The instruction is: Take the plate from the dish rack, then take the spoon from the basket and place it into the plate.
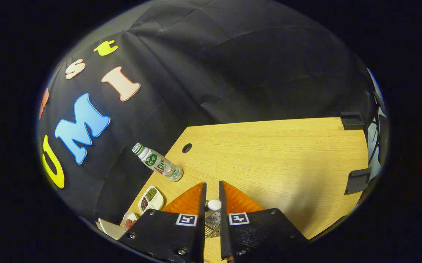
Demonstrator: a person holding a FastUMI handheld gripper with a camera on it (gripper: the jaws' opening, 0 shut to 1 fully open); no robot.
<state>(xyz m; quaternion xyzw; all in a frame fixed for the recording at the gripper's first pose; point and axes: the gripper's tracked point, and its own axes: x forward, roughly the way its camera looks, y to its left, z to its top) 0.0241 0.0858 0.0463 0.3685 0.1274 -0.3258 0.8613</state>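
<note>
Hand-held gripper [211,195] fingers apparently clamp the spoon [213,215] between them.

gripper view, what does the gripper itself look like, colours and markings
The gripper has two black housing blocks at its base, held with small silver screws. Each block carries a square black-and-white tag on a white patch near its inner edge. From each block a finger runs forward: a thin black blade on the inner side, backed by a ribbed, translucent orange wedge on the outer side. No cables or sleeve are visible.

place: recording booth | evidence: black cloth wall [233,73], bare wooden table [276,153], drink bottle [157,162]
</note>
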